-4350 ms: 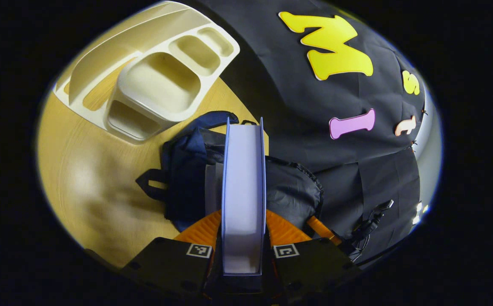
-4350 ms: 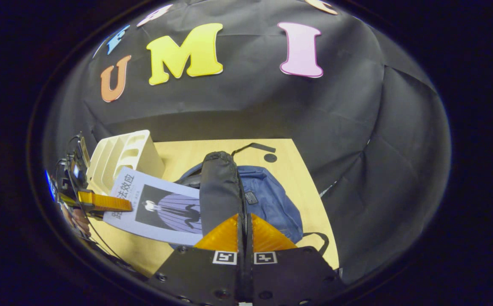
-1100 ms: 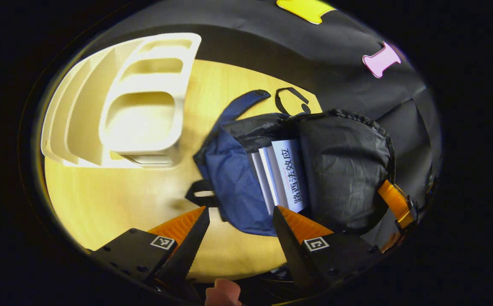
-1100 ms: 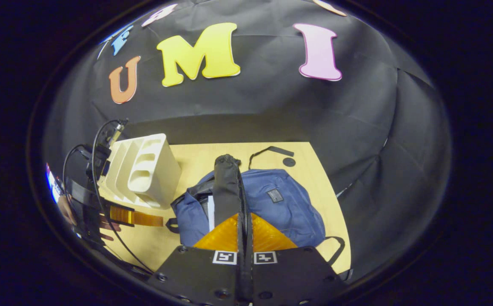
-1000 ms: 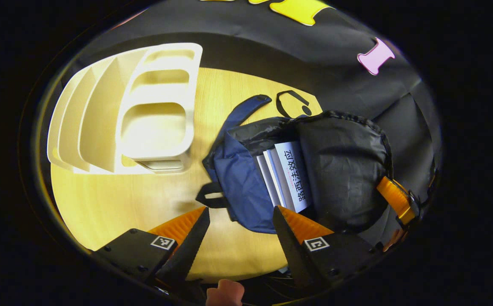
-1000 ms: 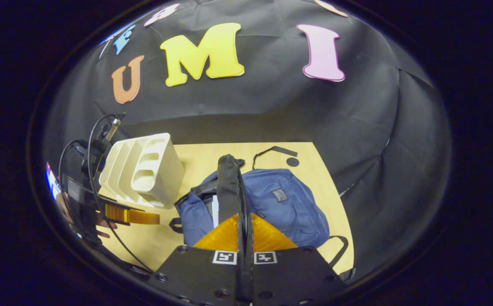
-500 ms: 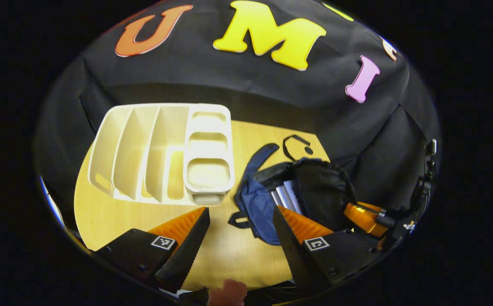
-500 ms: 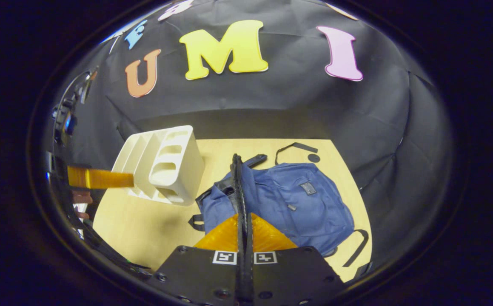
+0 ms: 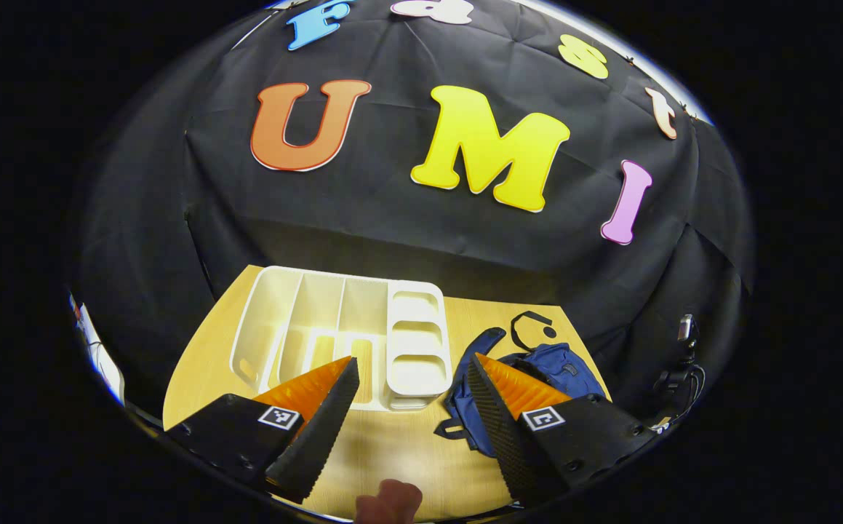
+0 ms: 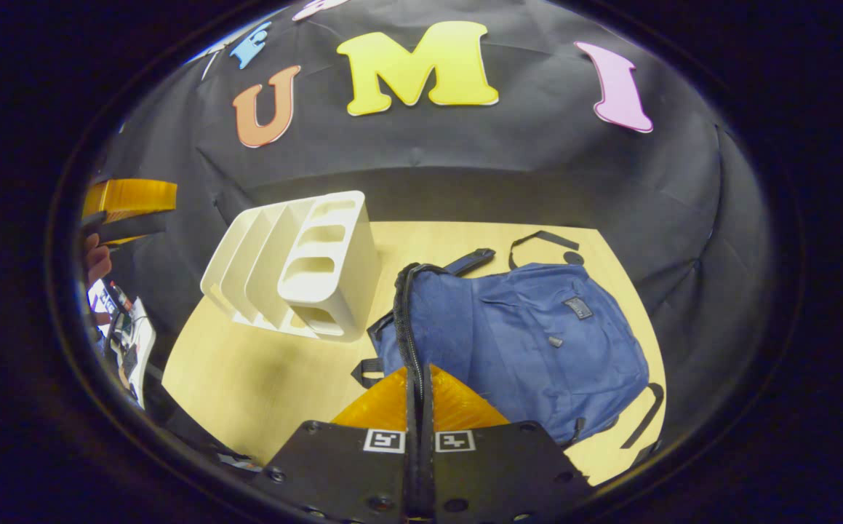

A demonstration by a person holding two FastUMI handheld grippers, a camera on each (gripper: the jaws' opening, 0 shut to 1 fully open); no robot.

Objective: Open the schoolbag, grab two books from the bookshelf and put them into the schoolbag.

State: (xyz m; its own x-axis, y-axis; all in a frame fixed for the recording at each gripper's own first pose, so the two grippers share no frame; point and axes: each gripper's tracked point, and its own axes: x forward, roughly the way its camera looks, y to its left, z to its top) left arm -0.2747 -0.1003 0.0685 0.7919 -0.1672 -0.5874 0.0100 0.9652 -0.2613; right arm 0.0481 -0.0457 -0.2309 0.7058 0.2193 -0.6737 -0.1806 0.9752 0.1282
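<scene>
**Desk:** Pale wood-grain, that bench point(image 10: 261, 378)?

**Photographer:** Yes, one bench, its near edge cut off. On it lies one blue fabric schoolbag point(image 10: 530, 342), soft and creased, straps trailing at its far end. Just beside it stands one cream plastic bookshelf point(image 10: 297, 269), smooth, with upright dividers and three rounded cut-outs in its end wall.

**Desk:** The books?

**Photographer:** Hidden; the slots I can see are bare.

**Desk:** And the jaws?

**Photographer:** The right gripper point(image 10: 419, 378) is pinched closed on the schoolbag's dark zipper edge point(image 10: 408, 320). The left gripper point(image 9: 410, 378) is raised above the bench, jaws spread wide, holding nothing; a fingertip point(image 9: 390, 501) shows at the bottom.
</scene>
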